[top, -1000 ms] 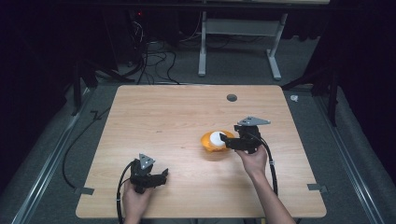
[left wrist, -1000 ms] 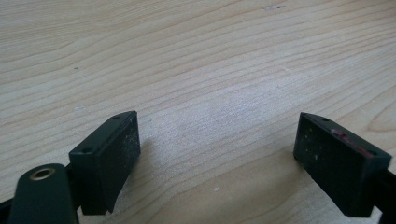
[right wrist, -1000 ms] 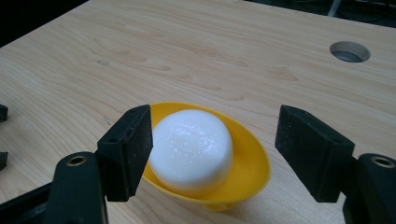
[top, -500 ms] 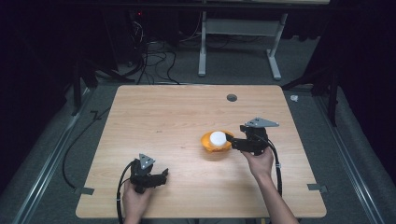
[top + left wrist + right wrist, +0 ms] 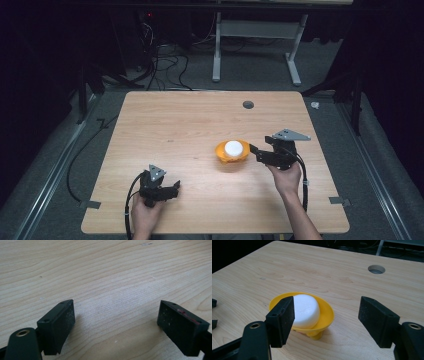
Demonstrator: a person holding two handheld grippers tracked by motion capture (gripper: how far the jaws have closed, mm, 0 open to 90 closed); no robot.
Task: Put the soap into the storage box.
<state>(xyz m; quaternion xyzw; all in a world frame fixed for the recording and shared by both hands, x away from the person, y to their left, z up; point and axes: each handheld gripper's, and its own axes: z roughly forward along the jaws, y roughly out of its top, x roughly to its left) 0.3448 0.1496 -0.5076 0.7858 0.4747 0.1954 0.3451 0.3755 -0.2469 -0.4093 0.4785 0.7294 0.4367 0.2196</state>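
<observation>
Nudging the yellow dish (image 5: 325, 315) with our gaping right gripper (image 5: 325, 321) just beside it could tip out the white puck (image 5: 305, 310); our left gripper (image 5: 116, 326) gapes empty, well apart from the dish.

a puck (image 5: 233, 147) sits in a dish (image 5: 220, 152) on the table (image 5: 175, 125), right of centre.

White puck (image 5: 305, 311) partly hidden — jaw covers near side; underside unseen

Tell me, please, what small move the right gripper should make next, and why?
Probably ease the right gripper back a little further: its jaws stand open and apart from the yellow dish, and the white puck sits inside the dish, so the placing looks done.
</observation>
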